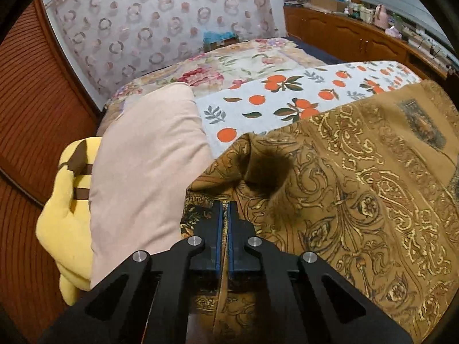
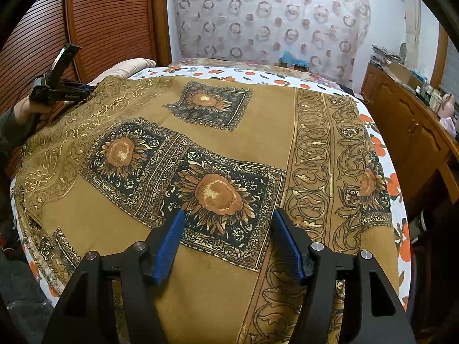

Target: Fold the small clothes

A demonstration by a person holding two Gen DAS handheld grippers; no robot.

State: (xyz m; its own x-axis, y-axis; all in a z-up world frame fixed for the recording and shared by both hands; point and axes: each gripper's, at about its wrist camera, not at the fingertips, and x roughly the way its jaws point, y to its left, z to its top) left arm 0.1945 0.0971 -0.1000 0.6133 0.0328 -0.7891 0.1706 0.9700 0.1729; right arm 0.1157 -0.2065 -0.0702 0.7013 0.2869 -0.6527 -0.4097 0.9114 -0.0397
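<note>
L fingers [image 1: 225, 205] clamped on brown scarf [image 2: 229, 149] edge | R fingers [image 2: 228, 220] apart above it

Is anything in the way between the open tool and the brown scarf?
Nothing visible. The right tool hangs open right over the brown scarf, with only bare cloth showing between its fingers. The left tool is shut on the scarf's edge.

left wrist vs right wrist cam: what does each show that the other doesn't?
Left wrist only: yellow plush toy beside the pink pillow, and the left gripper shut on a fold of the brown patterned cloth.

Right wrist only: the sunflower squares on the cloth and the right gripper open above them.

Both: the cloth, orange-print sheet, wooden cabinet.
</note>
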